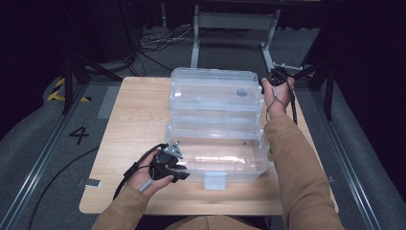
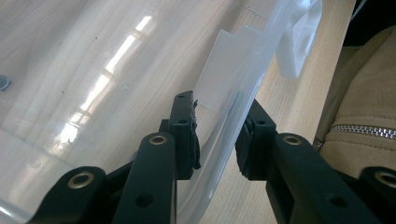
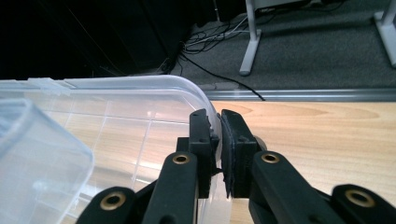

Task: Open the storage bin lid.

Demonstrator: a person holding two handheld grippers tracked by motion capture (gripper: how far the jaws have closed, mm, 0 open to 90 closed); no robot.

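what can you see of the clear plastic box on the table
The clear plastic box is see-through, with rounded corners, and stands open on the wooden table: its base lies near the person, its lid is raised behind. A white latch sits on the base's front rim. A small dark spot shows on the lid. The left tool straddles the base's rim, and the right tool is clamped on the lid's edge.

The box (image 1: 218, 158) sits mid-table (image 1: 134, 120) (its lid (image 1: 215, 91) behind).
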